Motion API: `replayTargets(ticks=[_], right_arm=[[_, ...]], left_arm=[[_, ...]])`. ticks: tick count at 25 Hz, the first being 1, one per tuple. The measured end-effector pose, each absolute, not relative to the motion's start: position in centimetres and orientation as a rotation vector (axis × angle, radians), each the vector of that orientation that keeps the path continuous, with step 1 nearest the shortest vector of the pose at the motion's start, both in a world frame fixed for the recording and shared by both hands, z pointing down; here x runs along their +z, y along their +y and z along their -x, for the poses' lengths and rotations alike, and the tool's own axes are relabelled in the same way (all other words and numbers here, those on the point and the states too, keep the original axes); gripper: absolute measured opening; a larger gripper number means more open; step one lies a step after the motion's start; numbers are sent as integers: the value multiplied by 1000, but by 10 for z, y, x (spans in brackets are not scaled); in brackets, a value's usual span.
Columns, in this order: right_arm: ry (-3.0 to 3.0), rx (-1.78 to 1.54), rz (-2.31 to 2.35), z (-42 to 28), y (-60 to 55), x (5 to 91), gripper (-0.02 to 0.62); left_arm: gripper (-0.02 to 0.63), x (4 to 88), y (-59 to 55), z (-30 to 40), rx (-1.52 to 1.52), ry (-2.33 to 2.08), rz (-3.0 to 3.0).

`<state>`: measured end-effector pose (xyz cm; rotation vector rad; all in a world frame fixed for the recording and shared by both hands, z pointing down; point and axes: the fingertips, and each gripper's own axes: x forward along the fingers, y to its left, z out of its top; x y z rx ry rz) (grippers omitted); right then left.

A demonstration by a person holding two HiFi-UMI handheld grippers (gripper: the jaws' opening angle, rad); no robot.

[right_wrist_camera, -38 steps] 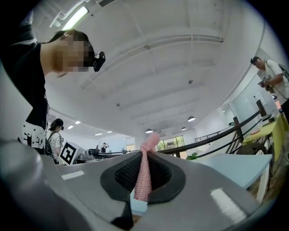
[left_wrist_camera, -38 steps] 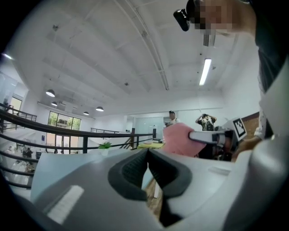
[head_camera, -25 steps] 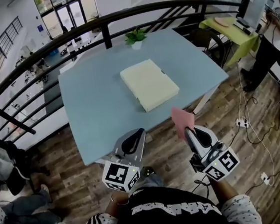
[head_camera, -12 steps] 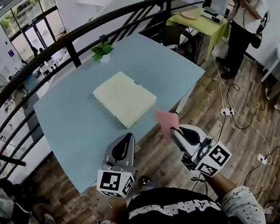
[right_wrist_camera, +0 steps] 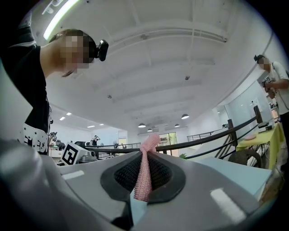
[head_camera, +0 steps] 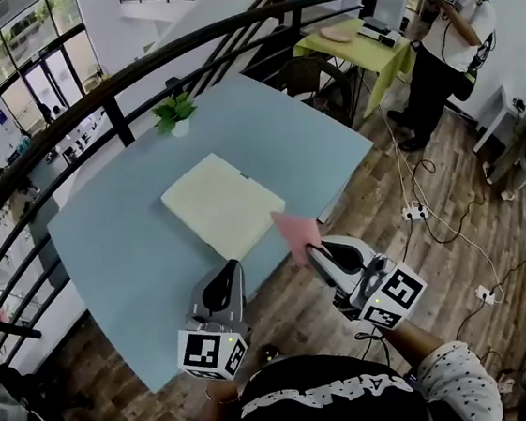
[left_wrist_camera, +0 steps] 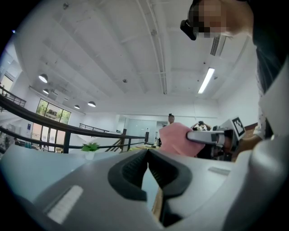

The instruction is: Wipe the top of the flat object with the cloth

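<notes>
— What do we count here?

— We count two grippers, one in each of our hands. We hold the left gripper and the right gripper side by side at the near edge of one light blue table. On it we see one pale yellow flat rectangular object and one small green potted plant, well apart from each other. There is also one pink woven cloth.

— How do our tools stand?

— Our left jaws meet with nothing between them. Our right jaws are clamped on the pink cloth, which runs as a narrow bunched strip between the pads and sticks up past the tips.

— And the flat object?

— It lies flat near the table's middle, turned at an angle to the edges, its top plain, matte and bare. We hold the cloth in the air just beside its near corner. We cannot tell any contact between them. One person stands far right.
</notes>
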<state>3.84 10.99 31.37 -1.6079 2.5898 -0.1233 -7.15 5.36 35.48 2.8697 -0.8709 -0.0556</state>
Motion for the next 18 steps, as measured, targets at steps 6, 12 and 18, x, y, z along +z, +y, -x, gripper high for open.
replayTargets(ticks=[6, 12, 18], right_arm=[[2599, -119, 1618, -46, 88, 321, 9], [2590, -144, 1622, -50, 76, 325, 9], [2603, -159, 1594, -55, 62, 327, 9]], left_arm=[[0, 363, 30, 65, -63, -871, -2868], [0, 363, 15, 66, -58, -877, -2878], [0, 362, 3, 67, -62, -918, -2879]])
